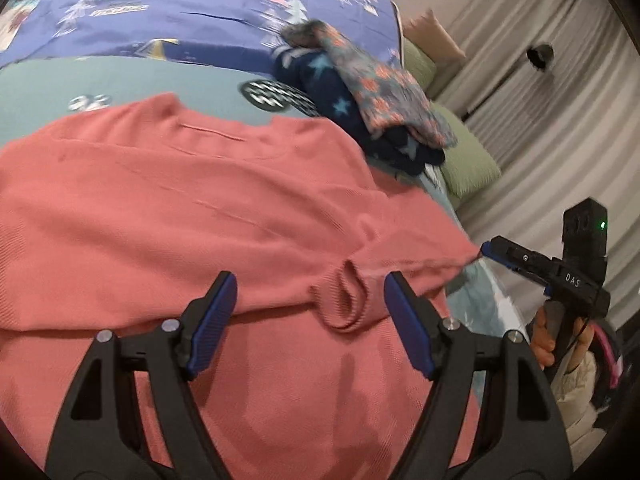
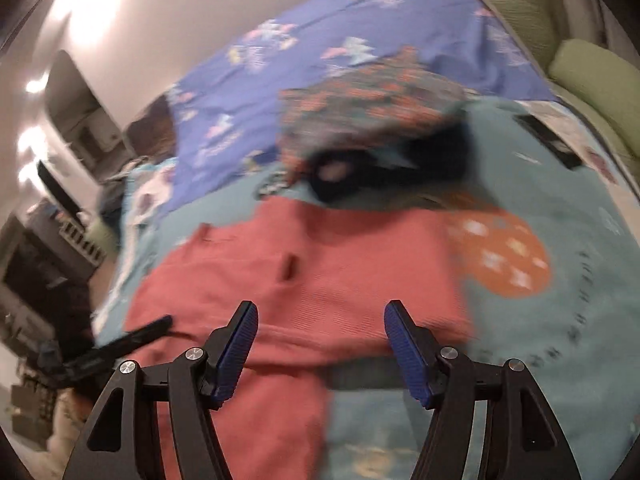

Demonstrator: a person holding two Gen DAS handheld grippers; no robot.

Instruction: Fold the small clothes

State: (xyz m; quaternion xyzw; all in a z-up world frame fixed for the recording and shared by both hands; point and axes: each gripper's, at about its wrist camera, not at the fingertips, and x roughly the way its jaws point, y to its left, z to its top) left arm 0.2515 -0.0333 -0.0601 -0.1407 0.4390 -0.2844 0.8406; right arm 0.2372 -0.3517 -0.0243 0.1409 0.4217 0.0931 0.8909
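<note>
A coral-pink knit garment [image 1: 192, 216] lies spread on the bed, with one sleeve folded across it and its ribbed cuff [image 1: 344, 304] near me. My left gripper [image 1: 310, 300] is open just above the garment, its fingers on either side of the cuff. The right gripper [image 1: 490, 250] shows in the left wrist view at the garment's right edge, its tip at the cloth. In the right wrist view the right gripper [image 2: 320, 328] is open over the garment [image 2: 304, 272], empty. The left gripper [image 2: 160, 326] shows there at the garment's left edge.
A pile of small clothes, a floral piece [image 1: 380, 80] on a navy star-patterned one [image 1: 332, 96], lies beyond the garment. The bed has a teal printed sheet [image 2: 560, 340] and a purple-blue duvet [image 1: 180, 12]. Green pillows [image 1: 468, 156] and curtains are to the right.
</note>
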